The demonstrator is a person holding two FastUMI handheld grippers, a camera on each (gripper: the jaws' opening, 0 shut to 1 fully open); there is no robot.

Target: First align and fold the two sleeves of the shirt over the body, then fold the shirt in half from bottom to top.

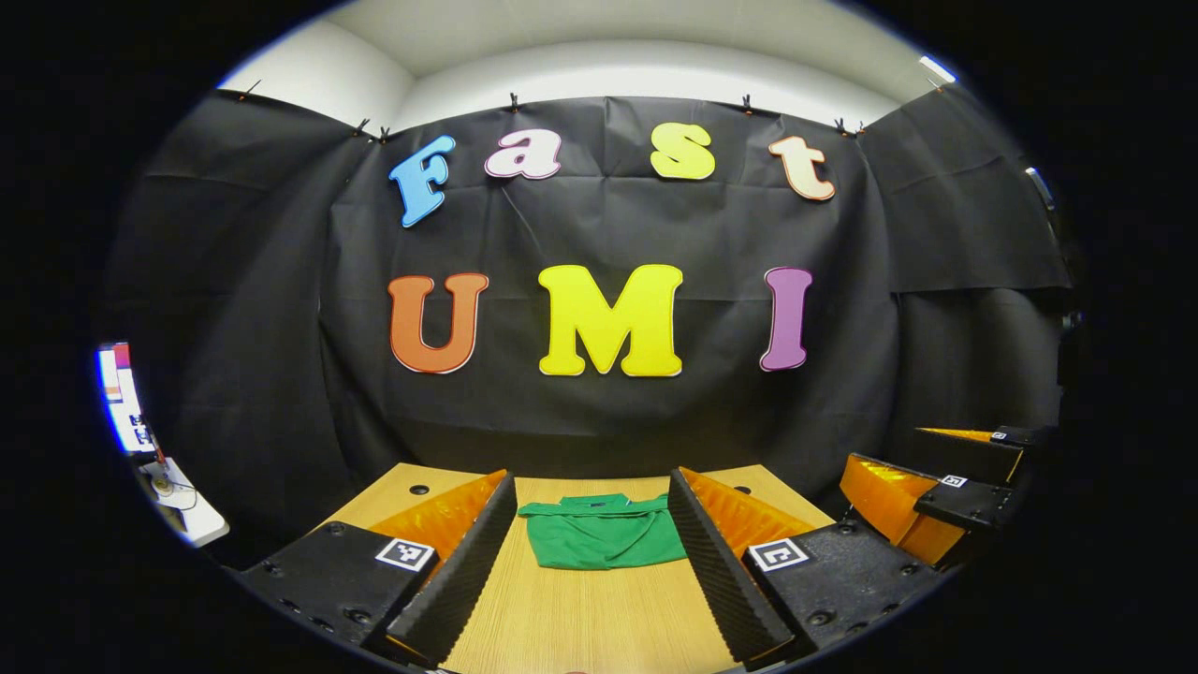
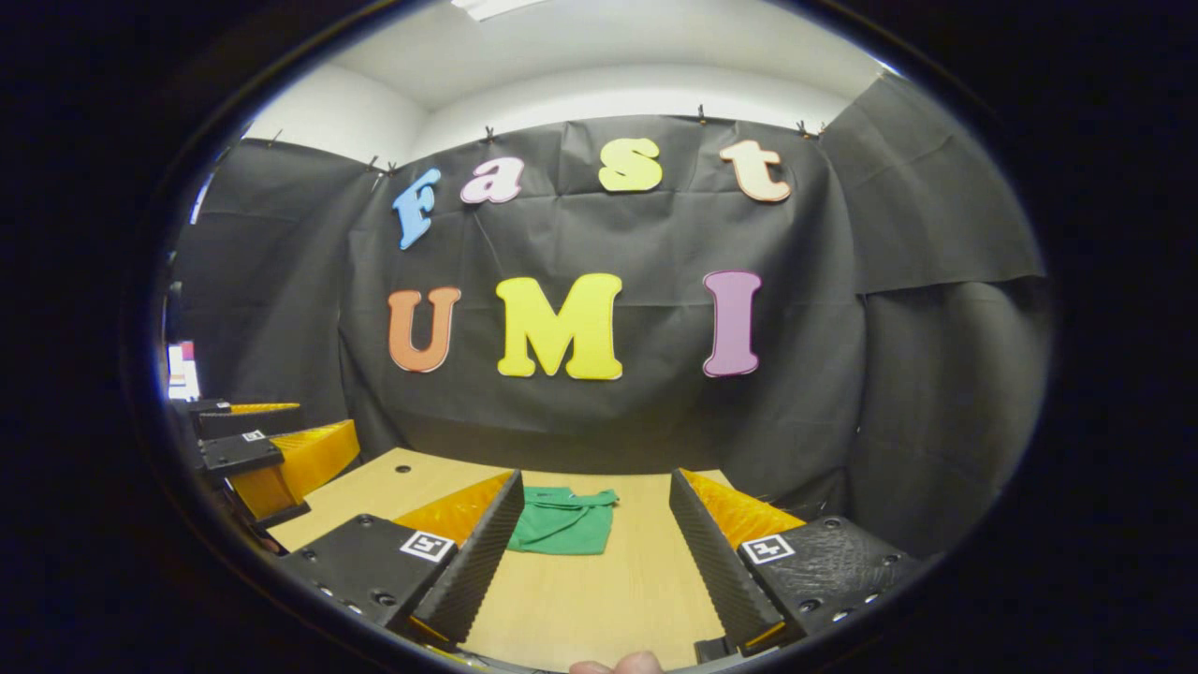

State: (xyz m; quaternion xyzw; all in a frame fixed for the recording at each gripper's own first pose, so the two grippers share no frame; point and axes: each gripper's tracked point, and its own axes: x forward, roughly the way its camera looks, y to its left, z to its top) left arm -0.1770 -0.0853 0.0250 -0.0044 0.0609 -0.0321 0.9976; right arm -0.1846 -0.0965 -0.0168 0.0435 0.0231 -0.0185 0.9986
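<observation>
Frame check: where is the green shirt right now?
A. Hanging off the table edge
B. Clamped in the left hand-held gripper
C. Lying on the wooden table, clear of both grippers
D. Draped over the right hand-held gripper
C: the green shirt lies in a compact shape on the wooden table, beyond the open fingers of the left hand-held gripper and the right hand-held gripper.

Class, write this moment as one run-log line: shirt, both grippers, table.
shirt: green, compact on table, far side | left gripper: open, off shirt | right gripper: open, off shirt
</observation>
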